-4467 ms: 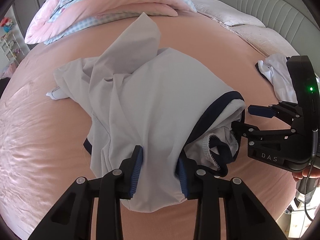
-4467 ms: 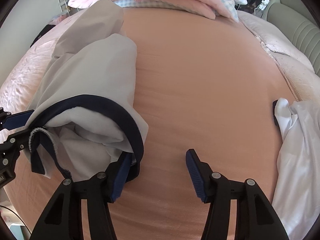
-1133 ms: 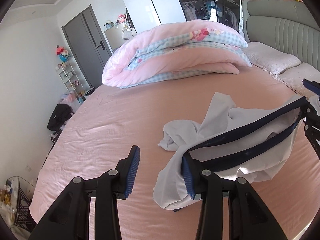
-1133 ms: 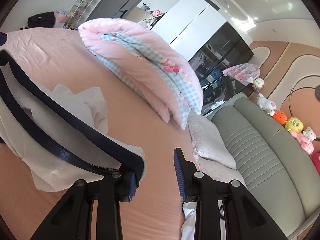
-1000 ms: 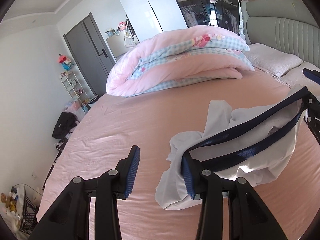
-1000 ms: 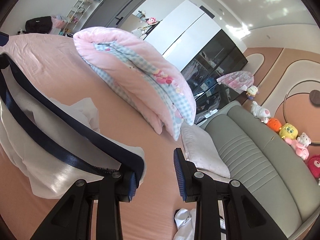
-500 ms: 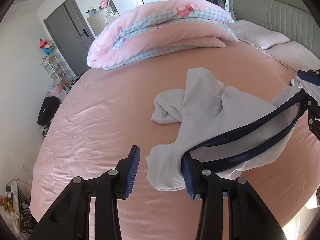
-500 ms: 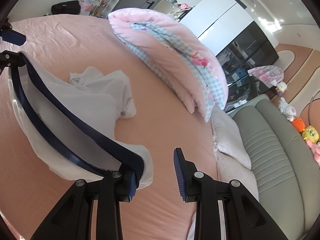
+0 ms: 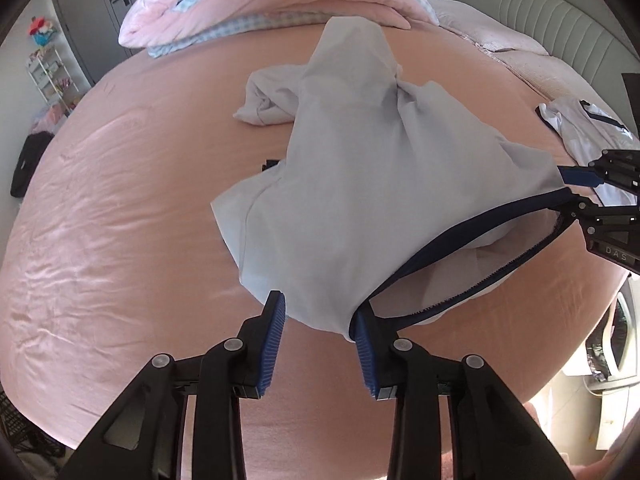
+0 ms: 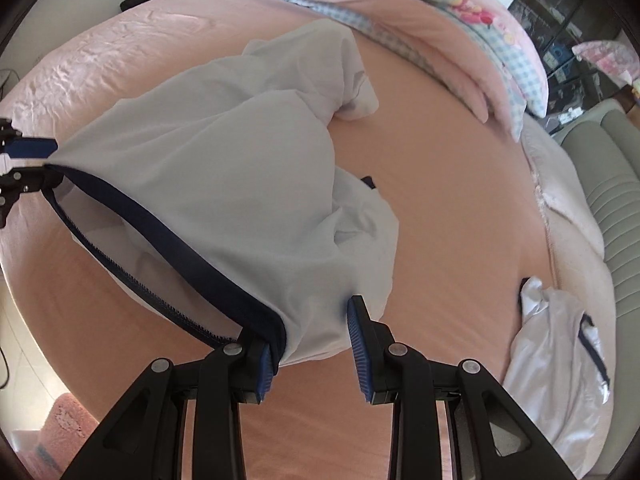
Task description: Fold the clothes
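Spread rumpled across the middle of the pink bed (image 9: 120,208), a white garment (image 9: 360,168), far part bunched toward the folded pink-and-check quilt (image 9: 280,0), near end held up by its navy waistband (image 9: 460,240). At the near left end of that band, the left hand-held gripper (image 9: 316,310): jaws partly apart and just been closing, white cloth lying in the gap between them, band hooked round the right finger (image 9: 362,328), left pad only at the cloth's edge; no clamping to be seen, so open rather than gripping. At the near right end, the right hand-held gripper (image 10: 312,330): jaws likewise partly apart, band wrapped round the left finger, loose white cloth draped across the gap as far as the right pad (image 10: 356,320); not pinched there either. Band pulled taut between the two, gaping like a mouth, lower serrated-looking edge sagging beneath the upper one. Both pointing steeply down at the bed. Cannot tell whether the near edge of the cloth touches the bed. Well apart at the far right, near the grey-green headboard (image 9: 540,12), a second white garment (image 10: 560,380) in a heap, navy trim showing
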Demonstrator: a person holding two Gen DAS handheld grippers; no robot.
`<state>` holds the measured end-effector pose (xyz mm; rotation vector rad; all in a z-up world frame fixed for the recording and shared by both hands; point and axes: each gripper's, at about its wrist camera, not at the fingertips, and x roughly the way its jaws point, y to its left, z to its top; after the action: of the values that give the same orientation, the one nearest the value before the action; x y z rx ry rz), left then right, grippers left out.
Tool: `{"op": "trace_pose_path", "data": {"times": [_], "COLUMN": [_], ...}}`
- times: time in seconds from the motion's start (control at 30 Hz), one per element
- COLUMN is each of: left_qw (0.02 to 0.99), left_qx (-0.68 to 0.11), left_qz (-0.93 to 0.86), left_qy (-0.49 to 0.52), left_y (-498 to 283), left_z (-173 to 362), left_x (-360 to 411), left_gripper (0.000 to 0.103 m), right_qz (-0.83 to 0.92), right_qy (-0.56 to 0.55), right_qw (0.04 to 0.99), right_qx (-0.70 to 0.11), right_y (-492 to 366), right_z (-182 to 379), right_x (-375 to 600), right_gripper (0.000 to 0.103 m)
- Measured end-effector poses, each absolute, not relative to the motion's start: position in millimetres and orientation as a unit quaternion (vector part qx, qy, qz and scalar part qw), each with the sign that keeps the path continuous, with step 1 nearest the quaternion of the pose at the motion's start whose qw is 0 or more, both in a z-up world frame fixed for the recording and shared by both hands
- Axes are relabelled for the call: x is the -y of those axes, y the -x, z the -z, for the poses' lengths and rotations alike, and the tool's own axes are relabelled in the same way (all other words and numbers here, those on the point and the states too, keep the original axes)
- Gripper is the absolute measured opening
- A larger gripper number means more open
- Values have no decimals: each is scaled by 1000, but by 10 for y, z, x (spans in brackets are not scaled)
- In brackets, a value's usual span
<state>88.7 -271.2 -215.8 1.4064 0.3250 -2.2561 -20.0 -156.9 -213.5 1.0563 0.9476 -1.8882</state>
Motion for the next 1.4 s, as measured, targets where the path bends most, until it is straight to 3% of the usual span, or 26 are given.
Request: {"op": "trace_pose_path", "data": {"times": [0.43, 1.0, 1.17, 1.3, 1.4], "left_qw": [212, 194, 195, 284, 276], "left_qx": [-164, -202, -196, -94, -196], "left_qz": [802, 782, 778, 739, 742], "left_qy": [-534, -557, -564, -604, -579], "left_y": [-1021, -1210, -1269, -1383, -1594], "left_z": [2435, 2512, 2497, 2633, 2562], "left_x": [2673, 2547, 2509, 2567, 2789], "left_gripper": [21, 21, 21, 20, 20], "right_qz": [713, 708, 706, 706, 705], "right_qy": [-477, -466, -461, -455, -482], "right_qw": [374, 343, 339, 329, 338], "right_qx": [-352, -404, -417, -431, -394], "right_y": [109, -188, -282, -340, -277], "right_z": [2419, 2509, 2506, 2518, 2457], "right_x": [1383, 1162, 1096, 1023, 931], "right_gripper": [30, 30, 30, 30, 30]}}
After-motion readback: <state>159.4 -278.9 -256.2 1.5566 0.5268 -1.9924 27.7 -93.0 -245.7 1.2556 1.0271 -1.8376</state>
